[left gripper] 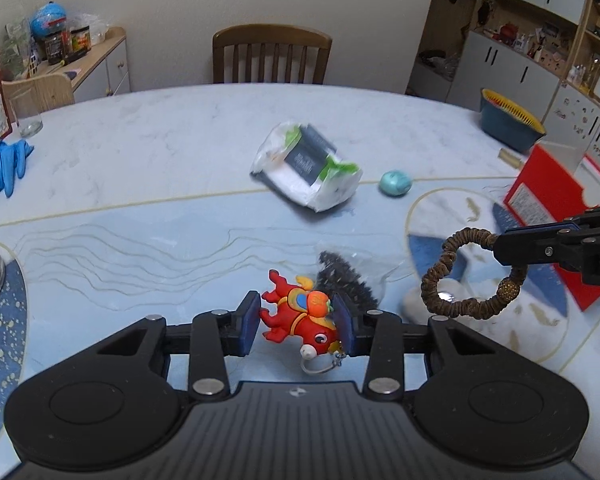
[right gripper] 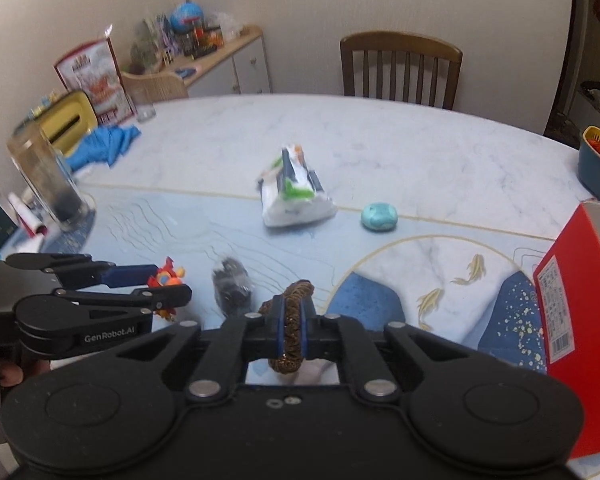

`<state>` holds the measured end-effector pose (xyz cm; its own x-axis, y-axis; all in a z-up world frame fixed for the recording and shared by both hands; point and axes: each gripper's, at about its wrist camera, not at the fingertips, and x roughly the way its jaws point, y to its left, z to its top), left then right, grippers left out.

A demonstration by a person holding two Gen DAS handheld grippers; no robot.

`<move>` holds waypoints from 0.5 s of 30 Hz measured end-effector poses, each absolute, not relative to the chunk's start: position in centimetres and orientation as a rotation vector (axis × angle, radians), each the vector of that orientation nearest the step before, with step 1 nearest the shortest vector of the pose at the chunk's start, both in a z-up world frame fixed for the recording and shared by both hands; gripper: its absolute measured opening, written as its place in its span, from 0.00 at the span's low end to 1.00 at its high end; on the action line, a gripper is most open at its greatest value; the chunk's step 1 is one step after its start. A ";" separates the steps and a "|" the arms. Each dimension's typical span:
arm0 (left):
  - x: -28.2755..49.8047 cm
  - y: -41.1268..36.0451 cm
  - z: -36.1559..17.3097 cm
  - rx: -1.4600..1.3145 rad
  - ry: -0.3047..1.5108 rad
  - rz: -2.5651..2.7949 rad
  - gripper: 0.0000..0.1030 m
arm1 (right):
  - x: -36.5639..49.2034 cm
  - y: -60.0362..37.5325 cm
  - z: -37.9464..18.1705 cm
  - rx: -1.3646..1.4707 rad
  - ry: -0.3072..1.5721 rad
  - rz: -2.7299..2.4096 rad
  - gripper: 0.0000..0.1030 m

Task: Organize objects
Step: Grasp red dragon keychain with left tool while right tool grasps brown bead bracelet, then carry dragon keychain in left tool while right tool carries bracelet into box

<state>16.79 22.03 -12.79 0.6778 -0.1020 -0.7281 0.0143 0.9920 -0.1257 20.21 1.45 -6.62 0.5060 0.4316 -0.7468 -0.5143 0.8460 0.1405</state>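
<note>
Left tongs (left gripper: 296,322) pinch a red toy keychain (left gripper: 300,318) above the tabletop (left gripper: 160,152). Right tongs (right gripper: 291,322) pinch a brown hair tie (right gripper: 292,320). Beyond, a blue basket (left gripper: 508,126) with yellow liner; contents unclear.

Left gripper (left gripper: 296,322) tilted down toward table, my jaws clamped on red keychain toy (left gripper: 300,318), blue pads (left gripper: 253,320) pressing both flanks, toy clear of tabletop. Right gripper (right gripper: 291,320) also pitched down, jaws squeezed nearly together on brown scrunchie (right gripper: 294,320), loop dangling free from tips in left view. Both grippers side by side, near, not touching. Bit of hand (right gripper: 10,374) visible behind left gripper.
</note>
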 end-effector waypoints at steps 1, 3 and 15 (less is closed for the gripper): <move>16.7 21.9 -12.4 -0.113 0.822 -0.073 0.38 | 20.0 1.2 -6.2 -0.099 0.861 0.570 0.05; 16.5 21.6 -11.6 -0.110 0.818 -0.086 0.38 | 19.8 0.7 -5.5 -0.086 0.850 0.564 0.05; 15.9 16.8 -6.6 -0.076 0.784 -0.195 0.38 | 17.9 -4.0 -1.6 -0.029 0.779 0.513 0.05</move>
<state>15.92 16.82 -6.61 0.6908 -0.2028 -0.6941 0.1466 0.9792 -0.1402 17.86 -3.95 -1.63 0.5954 0.4310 -0.6780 -0.4523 0.8773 0.1604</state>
